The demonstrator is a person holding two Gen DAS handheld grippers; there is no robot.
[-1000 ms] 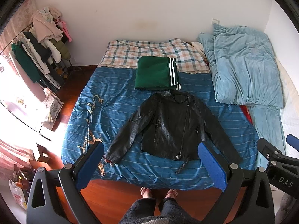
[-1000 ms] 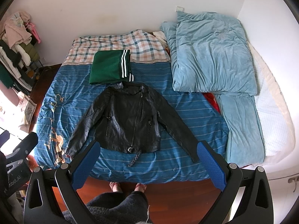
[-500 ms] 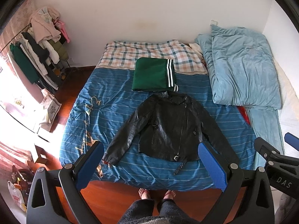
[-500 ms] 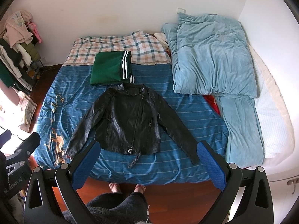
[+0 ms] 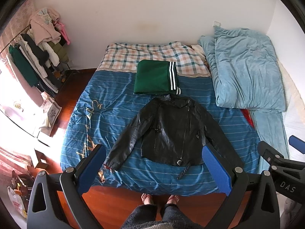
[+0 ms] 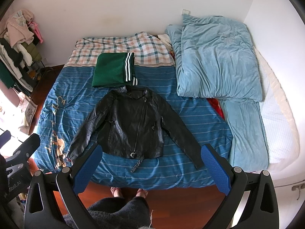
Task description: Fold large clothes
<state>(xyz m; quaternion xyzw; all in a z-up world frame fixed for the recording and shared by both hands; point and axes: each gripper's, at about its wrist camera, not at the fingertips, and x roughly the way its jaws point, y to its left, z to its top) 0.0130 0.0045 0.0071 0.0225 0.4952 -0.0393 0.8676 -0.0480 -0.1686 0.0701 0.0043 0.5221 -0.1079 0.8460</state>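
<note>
Here, both grippers (jaws spread, empty) hover above the blue striped bedspread [image 5: 106, 114] holding a black jacket [image 5: 171, 131].

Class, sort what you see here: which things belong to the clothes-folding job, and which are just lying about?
Belongs to the job:
black leather jacket, spread flat
green folded garment
left hand-held gripper, open
right hand-held gripper, open

Just lying about:
light blue duvet
clothes rack
checked sheet

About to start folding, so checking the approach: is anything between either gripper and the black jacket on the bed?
Nothing visible. The black jacket lies spread flat on the blue bedspread, open space before both open grippers. The folded green garment lies beyond its collar.
</note>
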